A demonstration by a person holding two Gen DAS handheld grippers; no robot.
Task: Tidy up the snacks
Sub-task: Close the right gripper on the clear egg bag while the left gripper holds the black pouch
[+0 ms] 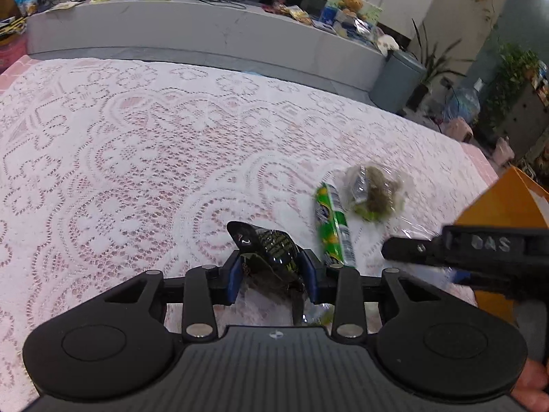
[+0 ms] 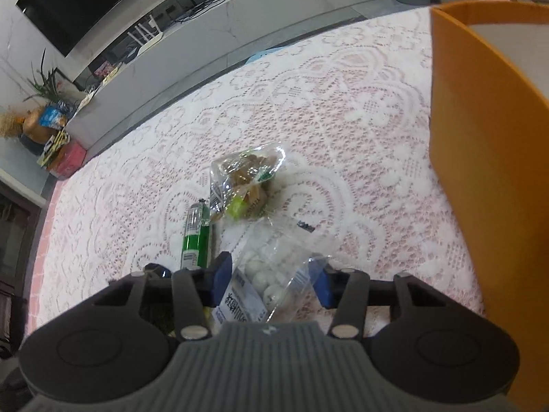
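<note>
My left gripper [image 1: 271, 274] is shut on a black snack packet [image 1: 271, 245] and holds it over the lace tablecloth. A green snack stick [image 1: 334, 228] and a clear bag of brown-green snacks [image 1: 374, 190] lie to its right. My right gripper [image 2: 271, 279] has a clear bag of white round snacks [image 2: 271, 274] between its blue pads; the jaws stand fairly wide and I cannot tell if they grip it. The green stick [image 2: 196, 237] and the clear brown-snack bag [image 2: 245, 182] lie just ahead. The right gripper's finger [image 1: 463, 247] shows in the left wrist view.
An orange box [image 2: 487, 171] stands at the right, open at the top; its corner [image 1: 507, 202] shows in the left wrist view. The table has a white lace cloth [image 1: 137, 154]. A grey counter [image 1: 206, 31] with clutter runs behind the table.
</note>
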